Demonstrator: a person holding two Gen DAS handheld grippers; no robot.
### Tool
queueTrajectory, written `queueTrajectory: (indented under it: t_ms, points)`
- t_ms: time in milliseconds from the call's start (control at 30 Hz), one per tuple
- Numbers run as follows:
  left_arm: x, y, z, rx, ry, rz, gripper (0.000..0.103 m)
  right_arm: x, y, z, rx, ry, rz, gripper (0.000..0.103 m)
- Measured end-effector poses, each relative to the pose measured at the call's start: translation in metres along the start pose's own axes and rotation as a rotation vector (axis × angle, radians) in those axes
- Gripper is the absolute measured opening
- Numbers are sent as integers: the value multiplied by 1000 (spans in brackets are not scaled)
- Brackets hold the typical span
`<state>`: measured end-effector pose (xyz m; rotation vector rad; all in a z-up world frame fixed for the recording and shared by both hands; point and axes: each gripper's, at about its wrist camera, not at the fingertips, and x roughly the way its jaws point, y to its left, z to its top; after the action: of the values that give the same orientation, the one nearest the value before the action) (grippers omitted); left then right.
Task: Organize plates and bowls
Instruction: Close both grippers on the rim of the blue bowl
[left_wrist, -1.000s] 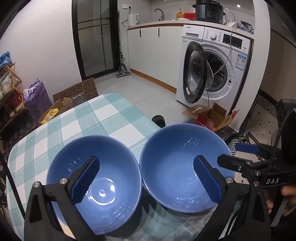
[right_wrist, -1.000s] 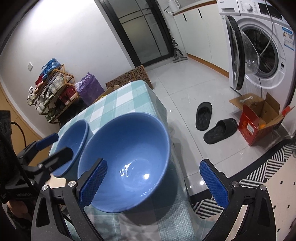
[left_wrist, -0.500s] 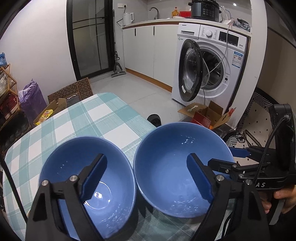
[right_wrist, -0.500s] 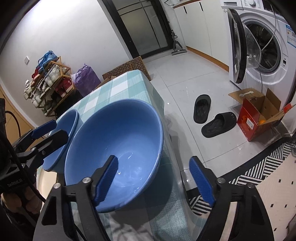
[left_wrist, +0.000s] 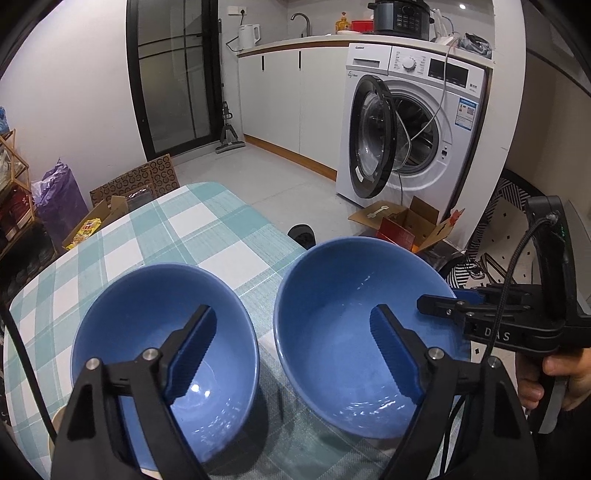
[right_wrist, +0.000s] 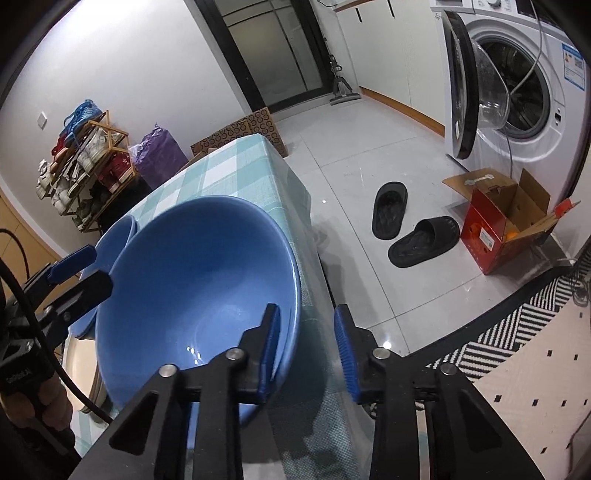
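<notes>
A: Big to small. We've got the surface (left_wrist: 207, 236), checked cloth, with two blue bowls side by side on it, rims just apart.

B: Which bowl goes with which hand?

A: Right bowl (right_wrist: 199, 291) sits at the surface's edge, floor right beside it. Our right gripper (right_wrist: 306, 350) is on it. Left bowl (left_wrist: 162, 332) sits further in, under our left gripper (left_wrist: 295, 350).

B: Jaws on the right?

A: Closing, already narrow. They straddle the near-right rim of the right bowl: one pad inside the bowl, the other outside over the cloth edge. The inner pad looks on or nearly on the wall; the outer one shows a gap yet. So not pinched, we'd say.

B: And the left?

A: Wide, holding nothing. One pad hangs over the left bowl's inside, the other over the right bowl's inside, so the gap between the bowls lies between the jaws. It's not lined up on one rim.

B: So what does the move turn on?

A: The rim runs across the right jaws' gap, wall standing between the pads, so that pinch is square. Right hand is the nearer, clearly. We'd guess lift and nest into the left bowl, which lies to the left of it.

B: Risk?

A: Thin rim pinch on a wide bowl at the edge; it may tip.
</notes>
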<state>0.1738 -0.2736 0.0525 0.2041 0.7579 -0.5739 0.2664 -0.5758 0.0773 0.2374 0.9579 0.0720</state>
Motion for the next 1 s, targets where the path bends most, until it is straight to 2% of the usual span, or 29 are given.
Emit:
queueTrajectory:
  t_ms: [200,267,400,467,800,1000]
  points:
    - [-3,-6,-7,19,8,-6,83,-1,3,0,-4,0,22,28]
    - [-2,-7,-9,24,21,-10,69,0,3,-1,-3,1,27,28]
    - [-2,-7,-12,17,29,-20,66,1,1,-1,5,4,28,28]
    - [-1,-7,-13,11,35,-31,59,1,0,-1,6,5,27,28]
    - [6,-9,-17,7,74,-44,44,4,-3,-1,9,13,29,28]
    - [8,-5,-17,-13,77,-36,27,4,-2,-2,6,12,30,28]
